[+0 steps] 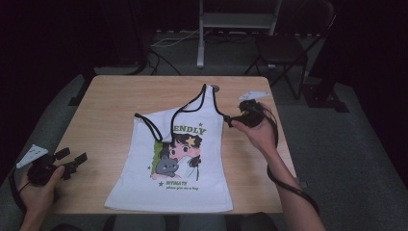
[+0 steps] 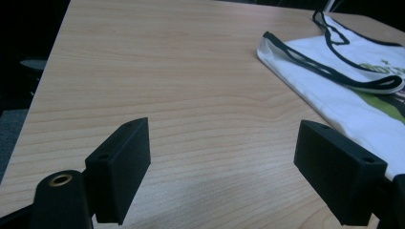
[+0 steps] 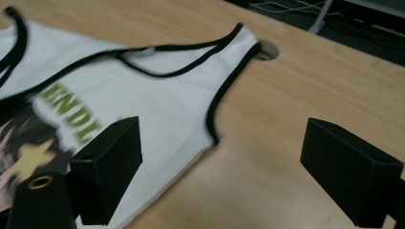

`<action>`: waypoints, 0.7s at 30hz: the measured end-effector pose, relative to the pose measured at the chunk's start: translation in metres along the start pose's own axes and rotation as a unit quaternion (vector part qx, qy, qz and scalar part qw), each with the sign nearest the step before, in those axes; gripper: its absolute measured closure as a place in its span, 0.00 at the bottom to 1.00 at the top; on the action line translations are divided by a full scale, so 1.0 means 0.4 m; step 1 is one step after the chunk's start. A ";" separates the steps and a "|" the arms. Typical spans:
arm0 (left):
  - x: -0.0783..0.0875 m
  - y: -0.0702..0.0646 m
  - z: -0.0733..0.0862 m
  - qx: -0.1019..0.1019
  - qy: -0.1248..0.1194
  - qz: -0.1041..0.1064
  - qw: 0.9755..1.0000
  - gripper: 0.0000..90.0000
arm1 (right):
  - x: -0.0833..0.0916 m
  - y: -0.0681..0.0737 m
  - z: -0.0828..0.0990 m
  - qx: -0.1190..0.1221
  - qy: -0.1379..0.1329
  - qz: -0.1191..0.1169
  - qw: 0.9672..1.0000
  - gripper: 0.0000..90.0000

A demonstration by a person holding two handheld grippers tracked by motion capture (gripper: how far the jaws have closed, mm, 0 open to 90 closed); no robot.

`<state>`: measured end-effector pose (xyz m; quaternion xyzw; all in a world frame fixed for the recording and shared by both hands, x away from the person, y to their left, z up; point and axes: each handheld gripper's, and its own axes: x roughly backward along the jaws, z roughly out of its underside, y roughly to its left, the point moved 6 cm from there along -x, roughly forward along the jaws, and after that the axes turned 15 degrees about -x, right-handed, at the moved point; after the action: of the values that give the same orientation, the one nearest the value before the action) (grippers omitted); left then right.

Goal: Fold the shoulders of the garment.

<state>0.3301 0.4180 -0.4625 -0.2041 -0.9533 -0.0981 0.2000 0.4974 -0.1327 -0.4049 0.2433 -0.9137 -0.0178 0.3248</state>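
High view shows the white tank top flat mid-table, one strap folded over, so the right gripper (jaws wide, empty) should pinch the armhole hem squarely, while the left gripper, also wide, waits apart.

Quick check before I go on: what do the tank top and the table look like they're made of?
Tank top: looks like thin, soft knit cloth, probably cotton, matte white with black binding and a printed cartoon; it lies limp with one strap folded over. Table: pale wood or wood-look laminate, smooth with a visible grain and a slight sheen.
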 end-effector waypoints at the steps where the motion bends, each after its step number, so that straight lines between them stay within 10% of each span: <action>1: 0.000 -0.001 0.000 -0.001 0.001 0.000 1.000 0.22 | -0.011 -0.009 -0.016 -0.006 0.000 0.002 1.000 0.15; 10: -0.003 -0.005 -0.003 -0.004 0.000 -0.005 1.000 0.22 | -0.140 -0.059 -0.112 -0.033 0.022 0.027 0.999 0.17; 21: -0.002 -0.005 -0.002 -0.003 0.001 -0.010 1.000 0.22 | -0.240 -0.028 -0.187 -0.038 0.029 0.022 0.999 0.19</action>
<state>0.3303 0.4155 -0.4622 -0.1947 -0.9549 -0.1028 0.1993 0.6117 -0.0893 -0.4041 0.2115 -0.9075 -0.0385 0.3609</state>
